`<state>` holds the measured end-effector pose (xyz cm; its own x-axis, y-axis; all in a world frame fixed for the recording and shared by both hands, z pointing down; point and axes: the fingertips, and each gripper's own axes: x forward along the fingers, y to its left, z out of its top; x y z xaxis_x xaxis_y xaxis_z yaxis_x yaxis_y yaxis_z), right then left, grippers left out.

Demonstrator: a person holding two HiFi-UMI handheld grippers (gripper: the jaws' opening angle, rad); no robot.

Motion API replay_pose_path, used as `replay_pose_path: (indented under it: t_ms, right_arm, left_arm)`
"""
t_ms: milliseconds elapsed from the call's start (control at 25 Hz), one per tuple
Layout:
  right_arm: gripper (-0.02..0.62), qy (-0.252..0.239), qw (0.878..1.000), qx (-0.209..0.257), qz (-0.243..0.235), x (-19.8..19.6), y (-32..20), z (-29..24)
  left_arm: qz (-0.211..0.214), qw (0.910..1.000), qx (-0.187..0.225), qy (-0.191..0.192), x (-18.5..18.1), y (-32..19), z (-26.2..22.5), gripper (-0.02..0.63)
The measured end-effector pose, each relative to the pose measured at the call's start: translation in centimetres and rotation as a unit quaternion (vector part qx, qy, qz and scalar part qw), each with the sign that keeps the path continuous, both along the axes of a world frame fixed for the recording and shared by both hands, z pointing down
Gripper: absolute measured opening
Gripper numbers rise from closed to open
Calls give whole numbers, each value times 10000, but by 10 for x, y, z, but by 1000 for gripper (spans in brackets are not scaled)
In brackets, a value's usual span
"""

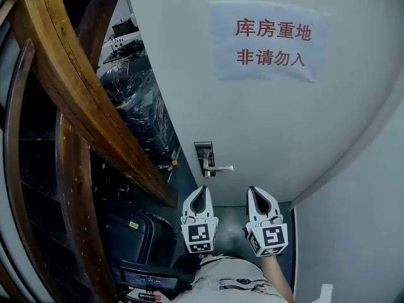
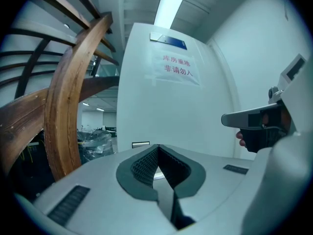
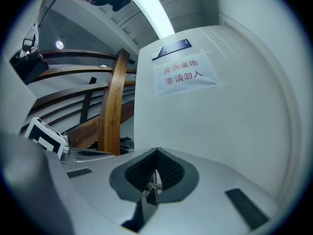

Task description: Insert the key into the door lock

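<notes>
Your left gripper (image 1: 201,189) and right gripper (image 1: 255,190) had pale grey, tapered shells, dark ribbed pads (image 2: 143,164) and black-and-white marker cubes (image 1: 199,235). You wore a white top (image 1: 221,273) with small dark print.

Paper sign (image 1: 265,41), curved wooden beams (image 1: 69,87), plastic-wrapped goods (image 1: 142,106)

— Where is the key sitting?
— The key (image 3: 152,186), a small silvery metal piece, is sitting pinched between the closed jaws of the right gripper (image 3: 156,152), mostly hiding between the ribbed pads.
— And the door lock?
— The door lock (image 1: 202,151) is showing as a narrow upright metal plate on the white door (image 1: 284,125), its lever handle (image 1: 221,168) pointing right. The key is staying clear of it, not touching.
</notes>
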<state>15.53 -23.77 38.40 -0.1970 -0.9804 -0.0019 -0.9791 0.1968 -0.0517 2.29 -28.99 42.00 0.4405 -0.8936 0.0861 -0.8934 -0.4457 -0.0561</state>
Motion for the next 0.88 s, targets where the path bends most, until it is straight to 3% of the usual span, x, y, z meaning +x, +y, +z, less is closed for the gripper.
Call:
replay_pose_path:
  t_ms: [400, 880]
  right_arm:
    - [5, 40, 10000, 37, 8, 4, 8, -2]
    - [5, 194, 9997, -80, -97, -9, 8, 1]
  left_arm:
    - [155, 9999, 61, 3, 14, 7, -6, 5]
    - [113, 9999, 59, -20, 3, 9, -7, 5]
